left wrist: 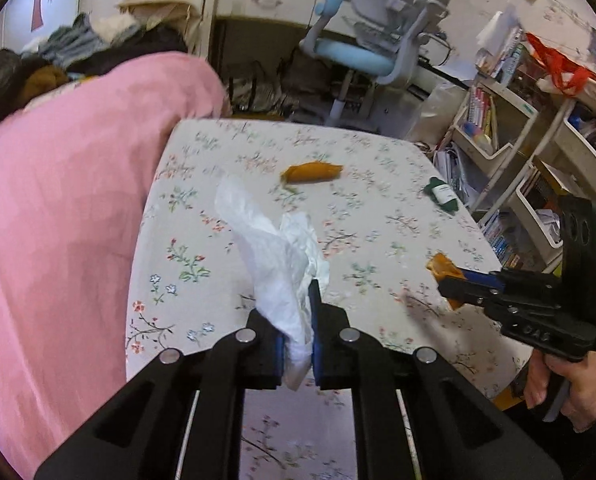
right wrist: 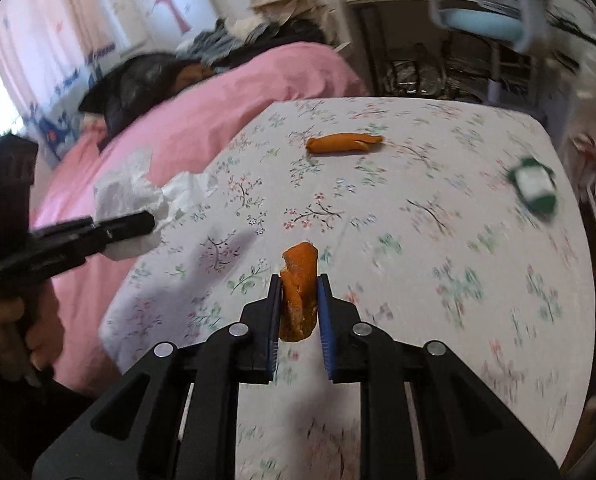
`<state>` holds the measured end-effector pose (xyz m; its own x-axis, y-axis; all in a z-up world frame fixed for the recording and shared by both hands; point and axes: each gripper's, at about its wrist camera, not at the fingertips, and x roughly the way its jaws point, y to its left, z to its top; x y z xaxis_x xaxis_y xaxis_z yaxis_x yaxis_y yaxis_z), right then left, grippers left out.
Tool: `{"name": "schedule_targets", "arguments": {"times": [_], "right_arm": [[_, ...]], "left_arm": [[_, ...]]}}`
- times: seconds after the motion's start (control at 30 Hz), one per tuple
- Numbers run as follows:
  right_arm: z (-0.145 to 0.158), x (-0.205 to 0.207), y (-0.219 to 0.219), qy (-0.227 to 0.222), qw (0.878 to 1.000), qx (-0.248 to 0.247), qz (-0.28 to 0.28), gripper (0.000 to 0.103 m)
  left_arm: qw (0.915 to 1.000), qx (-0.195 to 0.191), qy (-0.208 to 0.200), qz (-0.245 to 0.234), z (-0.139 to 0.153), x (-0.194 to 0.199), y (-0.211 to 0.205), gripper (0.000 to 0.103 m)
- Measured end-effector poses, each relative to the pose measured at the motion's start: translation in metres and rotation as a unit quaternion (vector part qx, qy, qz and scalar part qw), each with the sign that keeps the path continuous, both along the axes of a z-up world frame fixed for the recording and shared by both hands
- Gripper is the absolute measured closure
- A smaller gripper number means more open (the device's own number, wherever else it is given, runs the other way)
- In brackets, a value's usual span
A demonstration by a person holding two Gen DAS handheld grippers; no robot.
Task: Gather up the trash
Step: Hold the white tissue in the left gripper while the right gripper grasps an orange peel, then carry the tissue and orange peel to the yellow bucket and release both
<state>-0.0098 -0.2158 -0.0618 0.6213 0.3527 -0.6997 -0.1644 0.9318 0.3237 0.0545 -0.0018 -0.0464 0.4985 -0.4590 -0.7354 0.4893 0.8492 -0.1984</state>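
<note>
My left gripper point(left wrist: 298, 320) is shut on a crumpled white tissue point(left wrist: 274, 248) and holds it above the floral tablecloth point(left wrist: 378, 208); it also shows in the right wrist view point(right wrist: 138, 220) with the tissue point(right wrist: 138, 184). My right gripper point(right wrist: 298, 292) is shut on an orange peel piece point(right wrist: 298, 288), held above the table; it shows in the left wrist view point(left wrist: 444, 280) with the peel point(left wrist: 438, 264). A second orange peel point(left wrist: 312, 172) point(right wrist: 344, 143) lies on the far part of the table. A green and white wrapper point(left wrist: 442, 194) point(right wrist: 534, 188) lies near the right edge.
A pink blanket point(left wrist: 58, 200) borders the table's left side, with a pile of clothes point(left wrist: 98, 44) behind it. A blue and grey desk chair point(left wrist: 370, 40) stands beyond the table. Shelves of books point(left wrist: 530, 152) stand at the right.
</note>
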Motion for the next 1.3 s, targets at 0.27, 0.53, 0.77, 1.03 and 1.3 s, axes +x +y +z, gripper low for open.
{"name": "schedule_targets", "arguments": {"times": [0.27, 0.53, 0.77, 1.03, 1.3], "right_arm": [[0.016, -0.038, -0.004, -0.022, 0.999, 0.033, -0.006, 0.086], [0.018, -0.062, 0.004, -0.032, 0.999, 0.04, 0.002, 0.086], [0.017, -0.07, 0.018, -0.035, 0.999, 0.029, 0.016, 0.086], [0.013, -0.088, 0.032, -0.038, 0.998, 0.038, 0.029, 0.086], [-0.002, -0.134, 0.059, -0.016, 0.997, 0.047, 0.067, 0.086]], "left_arm": [[0.9981, 0.026, -0.056, -0.006, 0.013, -0.051, -0.015, 0.092], [0.9965, 0.021, -0.08, 0.009, 0.019, -0.076, -0.011, 0.092], [0.9951, 0.021, -0.096, 0.01, 0.021, -0.083, -0.013, 0.092], [0.9963, -0.037, -0.073, 0.028, 0.024, -0.082, 0.006, 0.092], [0.9963, -0.053, -0.061, 0.03, 0.02, -0.104, 0.011, 0.092]]}}
